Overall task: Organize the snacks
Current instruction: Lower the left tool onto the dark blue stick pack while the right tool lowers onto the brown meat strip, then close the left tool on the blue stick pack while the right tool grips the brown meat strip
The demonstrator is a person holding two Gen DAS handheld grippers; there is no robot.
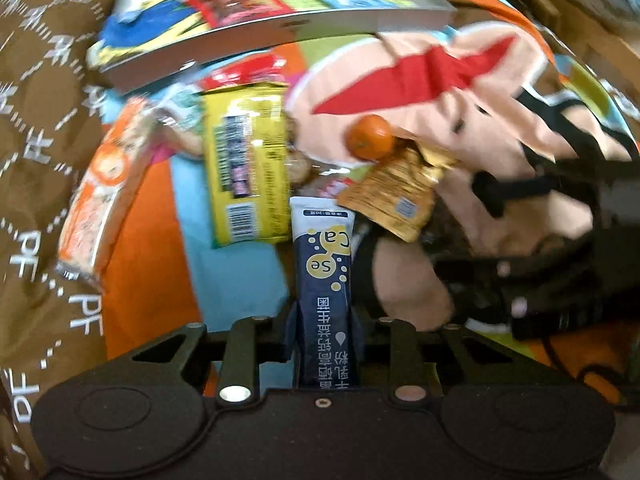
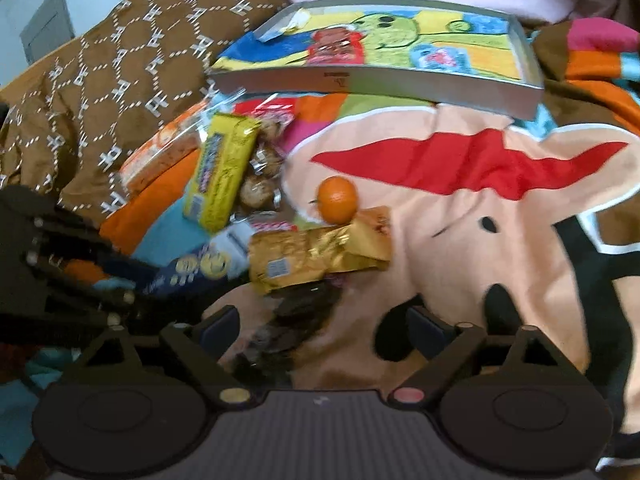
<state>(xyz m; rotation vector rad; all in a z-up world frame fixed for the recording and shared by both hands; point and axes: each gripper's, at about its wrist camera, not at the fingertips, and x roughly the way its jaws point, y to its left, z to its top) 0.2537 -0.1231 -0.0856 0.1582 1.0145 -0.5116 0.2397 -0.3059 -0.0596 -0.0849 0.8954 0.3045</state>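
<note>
My left gripper (image 1: 324, 320) is shut on a dark blue sachet (image 1: 324, 276) with yellow circles; it also shows in the right wrist view (image 2: 200, 268), held by the left gripper (image 2: 132, 276) at the left. My right gripper (image 2: 324, 328) is open and empty above a dark wrapped snack (image 2: 296, 320). On the cartoon blanket lie a yellow packet (image 1: 248, 168) (image 2: 222, 172), a gold packet (image 1: 394, 196) (image 2: 320, 254), a mandarin (image 1: 370, 137) (image 2: 337, 200), an orange packet (image 1: 100, 196) (image 2: 160, 148) and a clear bag of round snacks (image 2: 260, 176).
A shallow grey tray (image 1: 280, 30) (image 2: 360, 80) with a colourful cartoon lining stands at the far side and holds a red packet (image 2: 336, 46). A brown patterned quilt (image 1: 36, 120) (image 2: 100, 92) lies to the left. The right gripper (image 1: 540, 280) shows dark at the right of the left wrist view.
</note>
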